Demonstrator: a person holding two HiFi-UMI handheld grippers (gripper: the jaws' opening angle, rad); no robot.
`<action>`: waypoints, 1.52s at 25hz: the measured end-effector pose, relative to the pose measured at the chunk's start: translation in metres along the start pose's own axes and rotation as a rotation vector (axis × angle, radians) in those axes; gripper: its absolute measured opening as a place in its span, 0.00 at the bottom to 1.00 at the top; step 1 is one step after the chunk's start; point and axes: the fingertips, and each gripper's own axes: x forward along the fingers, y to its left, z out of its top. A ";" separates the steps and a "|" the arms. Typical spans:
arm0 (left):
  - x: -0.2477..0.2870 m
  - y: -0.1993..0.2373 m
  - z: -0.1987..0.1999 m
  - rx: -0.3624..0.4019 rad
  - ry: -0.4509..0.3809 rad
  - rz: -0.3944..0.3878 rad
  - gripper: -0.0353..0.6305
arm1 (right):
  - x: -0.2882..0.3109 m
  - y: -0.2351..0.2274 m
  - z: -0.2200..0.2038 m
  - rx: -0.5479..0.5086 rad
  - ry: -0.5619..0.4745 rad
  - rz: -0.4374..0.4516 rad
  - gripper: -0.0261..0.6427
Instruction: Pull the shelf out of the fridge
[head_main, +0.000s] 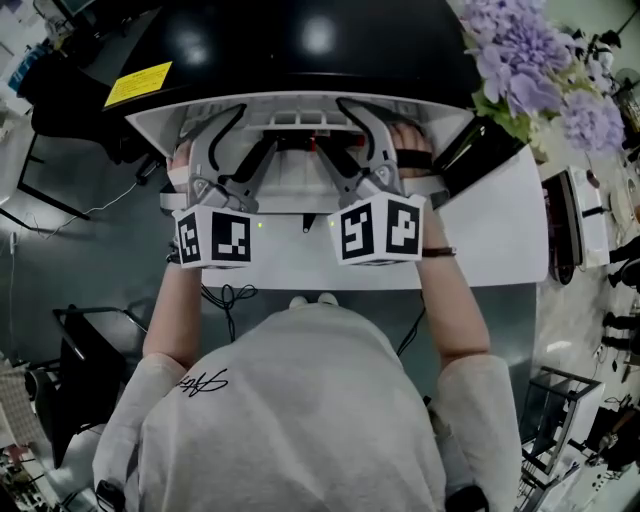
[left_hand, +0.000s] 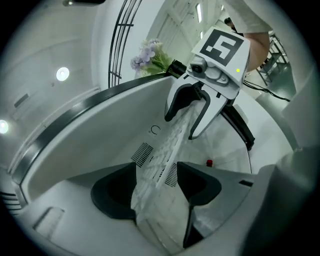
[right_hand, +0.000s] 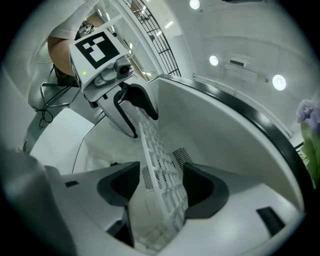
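Both claws wide open astride the shelf's edge
Your left gripper (left_hand: 157, 187) and right gripper (right_hand: 160, 192) each stand spread wide, with the white gridded shelf (left_hand: 167, 145) running between the jaws; it lies at your 12 o'clock in the fridge (head_main: 300, 45) mouth, left claw at 11, right at 1

A bunch of pale purple flowers with green leaves (head_main: 530, 60) stands at the upper right of the head view. A thin black cable (head_main: 112, 200) trails over the grey floor (head_main: 90, 260) at the left, above a black stand (head_main: 88, 355), and a wire rack (head_main: 570, 420) sits at the lower right. In the right gripper view, round ceiling lights (right_hand: 278, 81) glow well apart from a black wire grille (right_hand: 162, 47).
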 end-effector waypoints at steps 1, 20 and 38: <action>0.002 -0.002 -0.001 0.014 0.008 -0.009 0.42 | 0.003 0.001 -0.001 -0.014 0.008 0.003 0.41; 0.040 -0.007 -0.013 0.162 0.108 -0.054 0.42 | 0.045 0.006 -0.020 -0.196 0.137 0.010 0.41; 0.048 -0.009 -0.023 0.334 0.169 -0.029 0.14 | 0.053 -0.003 -0.022 -0.260 0.206 -0.056 0.15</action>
